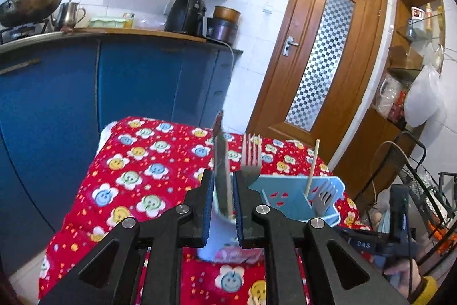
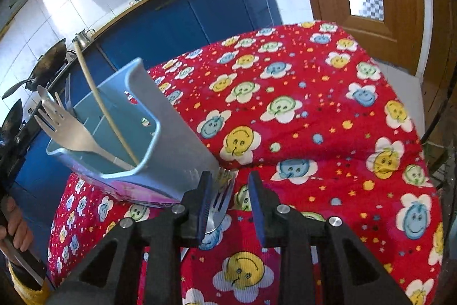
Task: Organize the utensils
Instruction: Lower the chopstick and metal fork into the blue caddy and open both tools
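Nearby, fork (image 2: 221,200) flat, tines toward holder (image 2: 160,150), knife (image 1: 221,162) upright

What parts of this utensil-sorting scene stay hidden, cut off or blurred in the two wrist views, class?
- Left wrist view: the steel knife between the left claw is motion-blurred; its lower end is hidden by the pads.
- Right wrist view: the steel fork lying in the right claw; its handle is hidden under the claw body.
- Both views: the blue plastic utensil caddy; its base and compartment bottoms are hidden by its own walls.

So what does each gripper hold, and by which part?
Right gripper: nothing; the silver metal fork sits loose between open jaws. Left gripper: steel knife blade, grip uncertain.
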### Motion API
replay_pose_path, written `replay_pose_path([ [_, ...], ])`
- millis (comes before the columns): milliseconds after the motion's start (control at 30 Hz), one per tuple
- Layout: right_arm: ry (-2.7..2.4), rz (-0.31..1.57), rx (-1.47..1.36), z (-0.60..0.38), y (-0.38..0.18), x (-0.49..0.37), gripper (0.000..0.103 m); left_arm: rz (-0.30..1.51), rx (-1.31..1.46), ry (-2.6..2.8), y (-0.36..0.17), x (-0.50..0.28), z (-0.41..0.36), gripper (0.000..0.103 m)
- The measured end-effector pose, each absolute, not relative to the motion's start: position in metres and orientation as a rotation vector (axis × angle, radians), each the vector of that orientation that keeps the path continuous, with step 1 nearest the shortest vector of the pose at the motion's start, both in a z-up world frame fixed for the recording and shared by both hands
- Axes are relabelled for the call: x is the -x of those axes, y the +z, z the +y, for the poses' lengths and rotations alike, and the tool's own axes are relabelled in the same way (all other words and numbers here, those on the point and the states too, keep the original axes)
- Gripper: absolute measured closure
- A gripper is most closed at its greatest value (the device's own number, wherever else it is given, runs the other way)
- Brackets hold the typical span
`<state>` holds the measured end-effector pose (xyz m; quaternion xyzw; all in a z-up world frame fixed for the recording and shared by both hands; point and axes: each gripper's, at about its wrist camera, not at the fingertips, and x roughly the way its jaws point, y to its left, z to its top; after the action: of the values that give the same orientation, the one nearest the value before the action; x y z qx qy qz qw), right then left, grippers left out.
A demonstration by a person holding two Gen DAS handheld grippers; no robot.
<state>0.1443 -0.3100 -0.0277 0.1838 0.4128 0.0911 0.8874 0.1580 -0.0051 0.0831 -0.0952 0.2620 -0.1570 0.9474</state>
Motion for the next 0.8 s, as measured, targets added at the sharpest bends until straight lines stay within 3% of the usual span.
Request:
replay_pose_path([
  [67,0.192,0.872,-0.397,-0.311,-0.032,-0.147,0.074,0.545,0.188,-0.313,0.081,-0.154,-0.002,0.09],
  [167,0.214,0.875,-0.425,-0.312,-0.038,-0.149,0.092,0.565,0.176,-0.301,0.077,-0.149,0.001,0.09],
  [300,0.207,0.836,-0.428,-0.313,-0.028,-0.142,0.097,0.589,0.178,-0.297,0.072,-0.144,0.004,0.09],
  [800,0.141,0.481,-0.274,-0.296,0.082,-0.075,0.101,0.631,0.16,-0.258,0.056,-0.141,0.011,0.09],
])
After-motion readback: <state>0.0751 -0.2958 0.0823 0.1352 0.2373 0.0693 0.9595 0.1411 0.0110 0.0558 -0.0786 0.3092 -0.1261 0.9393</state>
